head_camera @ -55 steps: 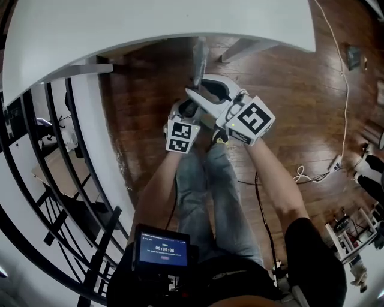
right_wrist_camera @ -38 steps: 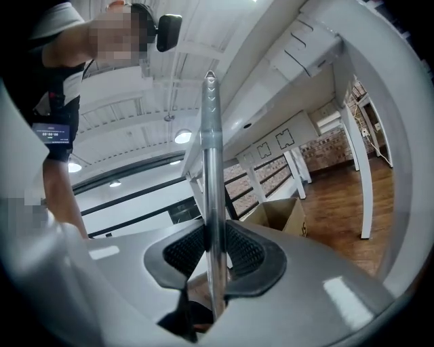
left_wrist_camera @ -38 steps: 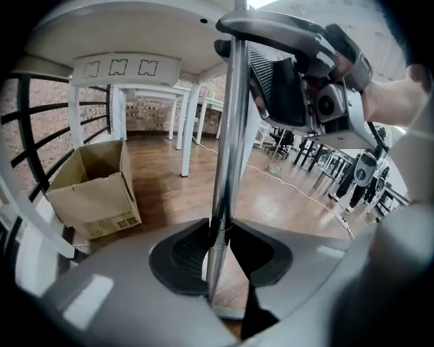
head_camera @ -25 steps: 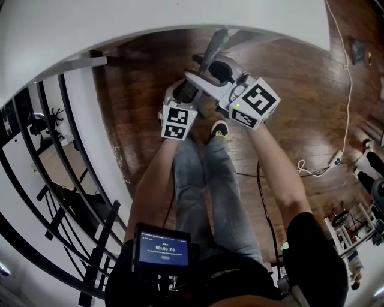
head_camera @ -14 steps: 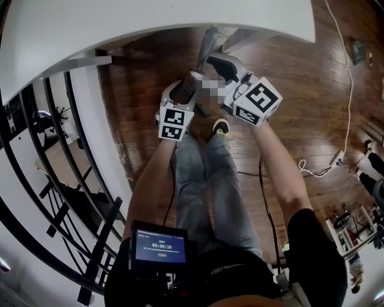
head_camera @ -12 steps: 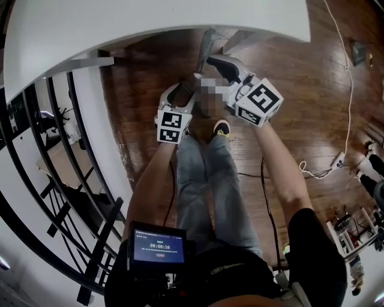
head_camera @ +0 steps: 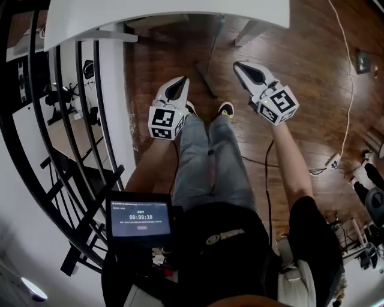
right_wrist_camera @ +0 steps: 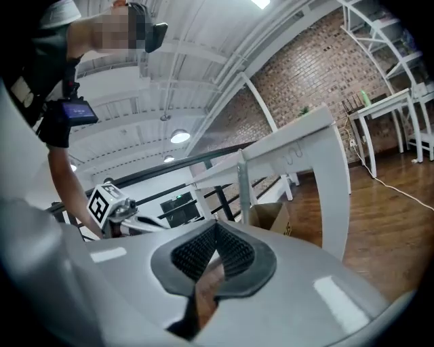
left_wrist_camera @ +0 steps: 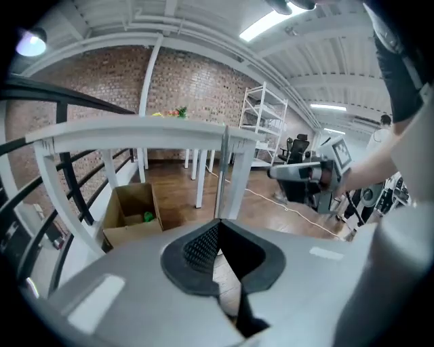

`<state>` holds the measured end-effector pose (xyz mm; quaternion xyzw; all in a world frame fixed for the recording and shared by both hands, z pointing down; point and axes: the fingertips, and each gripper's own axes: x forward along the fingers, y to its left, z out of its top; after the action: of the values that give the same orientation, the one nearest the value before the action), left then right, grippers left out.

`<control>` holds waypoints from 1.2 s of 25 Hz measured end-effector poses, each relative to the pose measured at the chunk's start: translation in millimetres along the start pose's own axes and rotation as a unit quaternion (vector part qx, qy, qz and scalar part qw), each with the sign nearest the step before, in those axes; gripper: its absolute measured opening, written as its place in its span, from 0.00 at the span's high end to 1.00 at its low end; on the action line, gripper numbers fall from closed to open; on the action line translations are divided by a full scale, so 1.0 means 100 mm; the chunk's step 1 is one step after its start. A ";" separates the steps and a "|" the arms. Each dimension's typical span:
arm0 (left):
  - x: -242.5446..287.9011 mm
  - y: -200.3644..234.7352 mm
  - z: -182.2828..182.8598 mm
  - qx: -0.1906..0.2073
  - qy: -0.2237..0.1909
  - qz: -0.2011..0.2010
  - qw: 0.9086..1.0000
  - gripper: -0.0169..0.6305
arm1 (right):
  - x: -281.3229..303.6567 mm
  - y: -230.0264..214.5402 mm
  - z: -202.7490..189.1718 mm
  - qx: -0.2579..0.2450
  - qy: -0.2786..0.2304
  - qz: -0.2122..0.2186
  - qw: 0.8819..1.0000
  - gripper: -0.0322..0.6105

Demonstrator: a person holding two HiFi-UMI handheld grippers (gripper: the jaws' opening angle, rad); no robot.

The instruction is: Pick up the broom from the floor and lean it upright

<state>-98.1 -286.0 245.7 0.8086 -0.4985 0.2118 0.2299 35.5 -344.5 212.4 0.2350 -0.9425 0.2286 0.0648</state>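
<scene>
1. A dark wooden floor (head_camera: 300,90) runs under a white table (head_camera: 168,12). A black railing (head_camera: 78,120) stands on the person's left and a brick wall (left_wrist_camera: 183,88) closes the far side.
2. The left gripper (head_camera: 177,87) has its jaws pressed together. Its own view shows the ribbed pads meeting with nothing between them, so it holds nothing.
3. The right gripper (head_camera: 247,72) is the same: jaws together, empty, held apart from the left one.
4. Between the two grippers and a little beyond them stands the broom (head_camera: 213,45). Its head is on the floor near the person's shoes and its thin handle rises to the table's edge. In both gripper views the handle shows as an upright pole that appears to rest on the table rim. Neither gripper touches it.
5. Further out, a cardboard box (left_wrist_camera: 132,213) sits under the table near the railing.
6. Judging by this, the broom is already leaning upright and released, so the task looks all but done. The next move calls only for keeping both grippers clear of the handle and checking that it does not slide along the rim.
</scene>
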 end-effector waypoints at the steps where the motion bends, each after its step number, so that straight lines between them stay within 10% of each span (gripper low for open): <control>1: -0.17 -0.05 0.17 -0.001 -0.010 0.003 1.000 0.95 | -0.09 0.15 0.05 0.005 0.003 0.001 1.000 0.95; 12: -1.29 -0.62 0.97 -0.018 -0.100 -0.027 0.994 0.95 | -0.91 1.03 0.10 0.016 0.031 -0.019 0.999 0.95; 30: -5.37 -2.06 0.53 0.066 -0.231 -0.039 0.970 0.95 | -2.05 5.80 0.86 -0.167 -0.100 0.015 0.981 0.95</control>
<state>-128.0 145.5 -136.8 0.8680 -0.4906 0.0429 0.0630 -59.0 156.2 -143.7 0.2279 -0.9726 0.0445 0.0055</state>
